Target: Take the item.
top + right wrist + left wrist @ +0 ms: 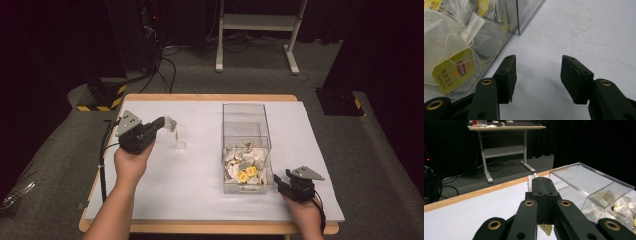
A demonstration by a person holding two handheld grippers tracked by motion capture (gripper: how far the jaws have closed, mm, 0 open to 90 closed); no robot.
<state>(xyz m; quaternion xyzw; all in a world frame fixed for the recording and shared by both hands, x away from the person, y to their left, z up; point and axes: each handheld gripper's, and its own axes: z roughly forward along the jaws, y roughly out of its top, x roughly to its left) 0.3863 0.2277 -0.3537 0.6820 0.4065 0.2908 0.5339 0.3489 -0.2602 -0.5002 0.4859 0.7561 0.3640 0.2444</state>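
A white counter (200,190) carries a clear box (246,150) of tea bags, and well left of it stands a small glass (180,138). The left gripper (161,123) has its fingers pressed together, pinching a tea bag (170,123) that hangs just above and left of the glass's mouth. The right gripper (537,75), fingers spread and empty, rests beside the box.

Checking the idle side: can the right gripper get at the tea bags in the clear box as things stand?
Probably yes. The right gripper rests open and empty on the table beside the clear box, whose top looks open. The tea bags lie behind its wall, so it must lift over the rim.
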